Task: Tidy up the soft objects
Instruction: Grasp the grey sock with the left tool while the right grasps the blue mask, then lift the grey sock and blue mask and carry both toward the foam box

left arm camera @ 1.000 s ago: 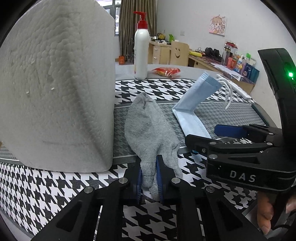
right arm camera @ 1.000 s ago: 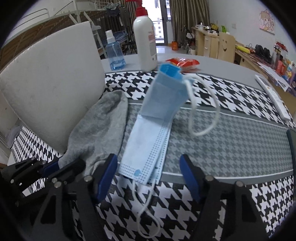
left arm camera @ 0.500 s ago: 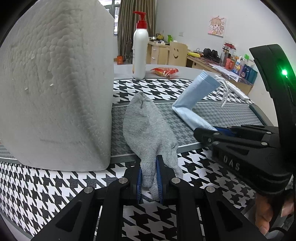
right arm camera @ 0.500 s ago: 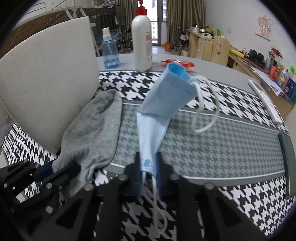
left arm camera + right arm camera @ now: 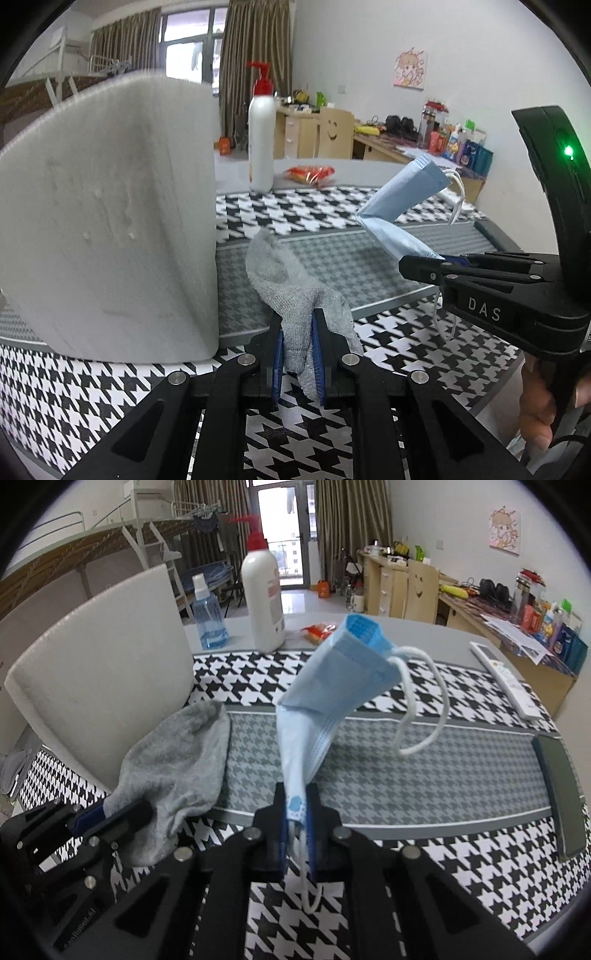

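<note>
My left gripper [image 5: 297, 354] is clamped on the near end of the grey sock [image 5: 291, 291]. Sock's long axis runs straight away from me along the gripper line, far end pointing twd the pump bottle [image 5: 261, 147]. Most of it lies on the houndstooth mat [image 5: 92, 391], near end bunched up btwn the blue pads, just beside the white foam block [image 5: 107, 221] on its right side.

My right gripper [image 5: 296, 823] is pinching one short end of the blue face mask [image 5: 332, 686]; jaws squeezed tight w/ the mask edge and an ear loop btwn them. Mask stands up off the mat, long axis rising away from the fingers, then kinked partway so the upper half leans to the right in the right wrist view. Free end is uppermost, pointing up and away; its white ear loop [image 5: 424, 716] dangles to the right, clear of the mat.

Sock and mask sit side by side, apart, sock on the left.
</note>
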The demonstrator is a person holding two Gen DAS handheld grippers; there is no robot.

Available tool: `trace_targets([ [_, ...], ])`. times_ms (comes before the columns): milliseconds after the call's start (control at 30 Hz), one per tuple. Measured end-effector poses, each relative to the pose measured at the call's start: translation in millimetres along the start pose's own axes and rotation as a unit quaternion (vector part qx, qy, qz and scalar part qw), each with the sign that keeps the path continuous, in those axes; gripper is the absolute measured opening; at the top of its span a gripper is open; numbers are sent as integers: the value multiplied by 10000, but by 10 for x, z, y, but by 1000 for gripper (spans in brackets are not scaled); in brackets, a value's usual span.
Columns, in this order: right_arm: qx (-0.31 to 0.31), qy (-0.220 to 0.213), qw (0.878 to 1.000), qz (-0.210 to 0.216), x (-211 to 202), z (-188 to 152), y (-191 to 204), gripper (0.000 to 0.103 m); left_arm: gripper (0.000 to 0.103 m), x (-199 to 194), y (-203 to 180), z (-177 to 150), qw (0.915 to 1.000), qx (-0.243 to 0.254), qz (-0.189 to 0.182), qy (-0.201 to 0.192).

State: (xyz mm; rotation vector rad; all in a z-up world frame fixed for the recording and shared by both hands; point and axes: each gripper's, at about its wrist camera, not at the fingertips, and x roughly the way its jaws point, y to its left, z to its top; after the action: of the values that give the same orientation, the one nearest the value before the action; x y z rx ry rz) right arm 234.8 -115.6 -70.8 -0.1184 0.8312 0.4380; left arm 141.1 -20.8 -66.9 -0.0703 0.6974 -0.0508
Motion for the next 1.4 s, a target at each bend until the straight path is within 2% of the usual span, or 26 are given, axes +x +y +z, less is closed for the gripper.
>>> trace_targets([
  [400,46,-246,9997,-79,-204,9,-10,11,13,-230,-79,99,9983,247,-138,-515],
  [800,84,-541,9984,-152,-448,12,-40,11,13,-264,-107,165,9980,240,-121,-567],
  [1400,124,-832,9962,-223,-642,43,-70,11,13,-356,-209,299,9953,509,-16,-828],
])
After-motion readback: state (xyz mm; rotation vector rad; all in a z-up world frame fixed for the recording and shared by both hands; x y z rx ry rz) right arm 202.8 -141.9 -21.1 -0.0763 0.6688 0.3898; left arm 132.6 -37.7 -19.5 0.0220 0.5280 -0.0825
